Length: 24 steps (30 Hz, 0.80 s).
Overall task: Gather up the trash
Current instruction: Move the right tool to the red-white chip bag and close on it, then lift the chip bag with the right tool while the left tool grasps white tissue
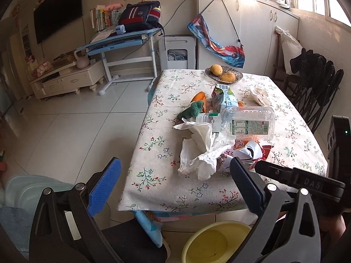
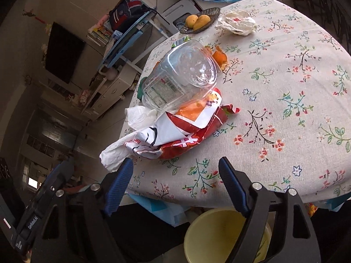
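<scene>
A pile of trash lies on the floral tablecloth (image 1: pixel 153 171): crumpled white tissue (image 1: pixel 197 151), a clear plastic jar on its side (image 1: pixel 248 122) (image 2: pixel 182 74), a red and white wrapper (image 2: pixel 186 131) (image 1: pixel 248 149), a drink carton (image 1: pixel 223 97), orange peel (image 2: pixel 219 58) and a crumpled white wrapper (image 2: pixel 238 23) (image 1: pixel 260 95) farther back. A yellow bin (image 1: pixel 217 241) (image 2: pixel 219 236) stands on the floor below the table's near edge. My left gripper (image 1: pixel 173 177) is open at the near edge, short of the tissue. My right gripper (image 2: pixel 175 171) is open just before the red wrapper.
A wicker dish with two mangoes (image 1: pixel 223 74) sits at the table's far end. A green and orange plush toy (image 1: pixel 193 107) lies beside the carton. Dark chairs (image 1: pixel 316 87) stand to the right. A blue desk (image 1: pixel 122 41) and tiled floor (image 1: pixel 76 120) lie left.
</scene>
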Available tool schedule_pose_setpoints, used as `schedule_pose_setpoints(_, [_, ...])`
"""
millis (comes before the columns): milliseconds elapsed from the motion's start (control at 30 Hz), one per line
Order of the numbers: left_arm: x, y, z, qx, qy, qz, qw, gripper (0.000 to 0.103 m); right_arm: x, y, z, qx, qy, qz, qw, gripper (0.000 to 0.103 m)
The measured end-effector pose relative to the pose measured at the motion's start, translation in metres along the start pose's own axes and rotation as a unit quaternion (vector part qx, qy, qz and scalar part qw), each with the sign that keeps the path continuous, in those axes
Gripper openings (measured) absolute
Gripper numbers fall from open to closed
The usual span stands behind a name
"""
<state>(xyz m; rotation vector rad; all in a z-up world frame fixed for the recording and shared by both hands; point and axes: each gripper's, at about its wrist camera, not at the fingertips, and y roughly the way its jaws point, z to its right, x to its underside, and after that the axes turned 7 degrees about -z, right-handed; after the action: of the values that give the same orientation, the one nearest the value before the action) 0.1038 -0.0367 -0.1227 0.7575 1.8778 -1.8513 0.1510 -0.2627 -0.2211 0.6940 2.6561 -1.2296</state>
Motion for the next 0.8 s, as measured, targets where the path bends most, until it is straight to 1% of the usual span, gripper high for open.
schedule_pose_setpoints(100, [-0.001,0.005,-0.001,-0.001,0.002,-0.005,1.0,0.096,-0.009,0.009,0.005,-0.017,0.05,0.003,0.999,0.078])
schedule_pose_setpoints(167, [-0.001,0.009,-0.001,0.0,0.003,-0.009,1.0,0.096,-0.014,0.014,0.006,-0.022,0.068,0.011,0.997,0.077])
schedule_pose_setpoints(233, [-0.002,0.014,0.0,-0.001,0.008,-0.013,0.9999,0.096,-0.019,0.018,0.004,-0.018,0.072,0.015,0.997,0.071])
schedule_pose_setpoints(267, [-0.002,0.017,0.0,-0.001,0.011,-0.016,0.9998,0.096,-0.02,0.021,0.005,-0.024,0.079,0.011,0.997,0.059])
schedule_pose_setpoints(300, [-0.003,0.021,0.001,-0.001,0.014,-0.02,0.9997,0.096,-0.022,0.024,0.007,-0.032,0.084,0.004,0.996,0.049])
schedule_pose_setpoints(333, [-0.004,0.025,0.003,0.001,0.017,-0.023,0.9996,0.096,-0.022,0.027,0.01,-0.043,0.088,-0.001,0.995,0.045])
schedule_pose_setpoints(367, [-0.005,0.03,0.004,0.003,0.019,-0.029,0.9994,0.096,-0.022,0.027,0.012,-0.043,0.089,-0.005,0.995,0.039])
schedule_pose_setpoints(400, [-0.007,0.034,0.005,0.004,0.021,-0.035,0.9992,0.096,-0.021,0.024,0.014,-0.043,0.085,-0.002,0.996,0.037])
schedule_pose_setpoints(567, [-0.018,0.057,0.008,0.016,0.016,-0.059,0.998,0.096,-0.016,-0.003,0.027,-0.034,0.07,0.014,0.997,0.032])
schedule_pose_setpoints(700, [-0.026,0.077,0.024,0.019,0.041,-0.075,0.9961,0.096,-0.012,-0.03,0.037,-0.012,0.052,0.027,0.998,0.031])
schedule_pose_setpoints(800, [-0.033,0.09,0.032,0.006,0.046,-0.078,0.9959,0.096,-0.005,-0.048,0.043,0.005,0.04,0.038,0.998,0.031])
